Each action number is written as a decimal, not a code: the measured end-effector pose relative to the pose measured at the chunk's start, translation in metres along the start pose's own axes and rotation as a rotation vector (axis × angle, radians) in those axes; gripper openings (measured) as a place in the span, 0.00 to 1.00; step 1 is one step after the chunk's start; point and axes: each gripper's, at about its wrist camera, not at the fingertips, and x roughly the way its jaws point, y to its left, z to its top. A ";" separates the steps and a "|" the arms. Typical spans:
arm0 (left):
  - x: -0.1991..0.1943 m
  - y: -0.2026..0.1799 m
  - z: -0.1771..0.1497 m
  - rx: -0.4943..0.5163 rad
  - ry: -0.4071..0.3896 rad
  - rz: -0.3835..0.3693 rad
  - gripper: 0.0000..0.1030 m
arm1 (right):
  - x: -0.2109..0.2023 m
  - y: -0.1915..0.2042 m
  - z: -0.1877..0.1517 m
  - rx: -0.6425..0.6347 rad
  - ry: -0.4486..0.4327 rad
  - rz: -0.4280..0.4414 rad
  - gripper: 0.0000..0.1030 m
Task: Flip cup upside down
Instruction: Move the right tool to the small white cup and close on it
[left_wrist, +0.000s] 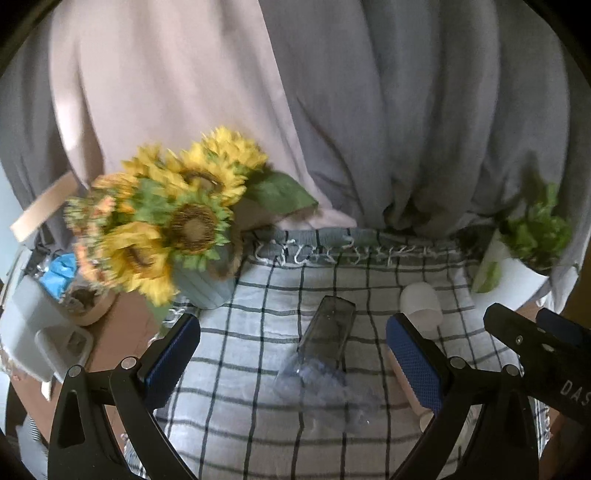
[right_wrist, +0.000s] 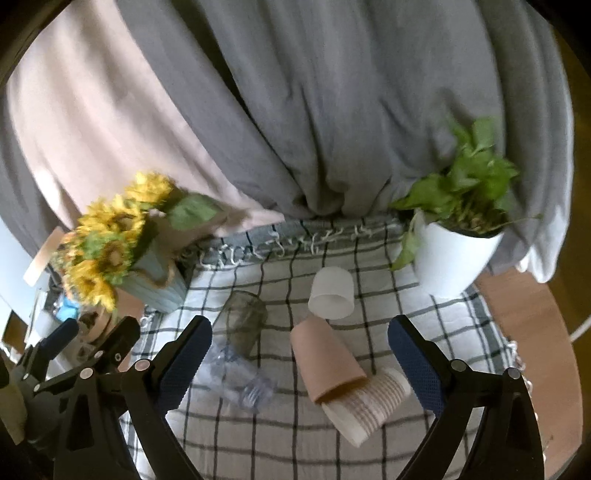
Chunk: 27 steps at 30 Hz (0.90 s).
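Centrally, five cups lay on their sides on the checked cloth (right_wrist: 424, 314): a brown paper cup (right_wrist: 325, 360) resting against a ribbed paper cup (right_wrist: 369, 406), a frosted white cup (right_wrist: 331, 293) just beyond them, a smoky glass tumbler (right_wrist: 243, 321) to the left, and a clear plastic cup (right_wrist: 243, 384) in front of the tumbler. The right hand-held gripper (right_wrist: 299, 362) hung above the brown cup with its jaws spread wide, touching nothing. The left hand-held gripper (left_wrist: 291, 354) was likewise spread, framing the tumbler and clear cup without contact. Beyond stood a sunflower pot (right_wrist: 155, 280) at left and a white planter (right_wrist: 454, 258) at right, before grey drapery (right_wrist: 332, 110).
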 end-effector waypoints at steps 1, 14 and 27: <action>0.012 -0.001 0.004 -0.001 0.021 0.001 1.00 | 0.013 -0.001 0.006 0.009 0.032 -0.001 0.93; 0.142 -0.009 0.018 0.052 0.282 0.024 1.00 | 0.158 -0.014 0.039 0.070 0.368 -0.036 0.87; 0.197 -0.027 0.023 0.101 0.387 0.034 1.00 | 0.248 -0.037 0.035 0.139 0.549 -0.106 0.74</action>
